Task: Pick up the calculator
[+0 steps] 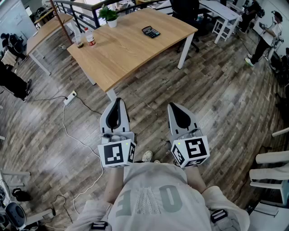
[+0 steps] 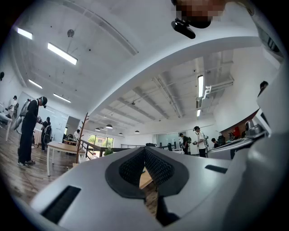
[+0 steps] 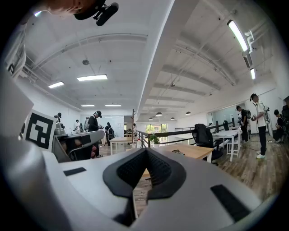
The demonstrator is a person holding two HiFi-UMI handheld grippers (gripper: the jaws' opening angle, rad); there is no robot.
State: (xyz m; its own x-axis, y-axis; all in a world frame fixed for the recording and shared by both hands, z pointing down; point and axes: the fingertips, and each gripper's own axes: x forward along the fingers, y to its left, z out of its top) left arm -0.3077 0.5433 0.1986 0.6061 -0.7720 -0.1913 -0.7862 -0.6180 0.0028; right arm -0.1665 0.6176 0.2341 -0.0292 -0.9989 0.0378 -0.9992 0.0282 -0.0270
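Note:
The black calculator (image 1: 151, 31) lies near the far right edge of a wooden table (image 1: 122, 54), and shows small in the right gripper view as a dark slab (image 3: 178, 152). Both grippers are held side by side over the floor, well short of the table and pointing toward it. My left gripper (image 1: 117, 103) (image 2: 145, 150) has its jaws together with nothing between them. My right gripper (image 1: 175, 108) (image 3: 145, 151) is likewise shut and empty. Neither touches anything.
On the table stand a potted plant (image 1: 109, 16), a bottle (image 1: 90, 37) and a cup (image 1: 79, 43). A power strip (image 1: 70, 97) and its cable lie on the floor at left. An office chair (image 1: 187, 10) stands behind the table, white chairs (image 1: 273, 168) at right, people around.

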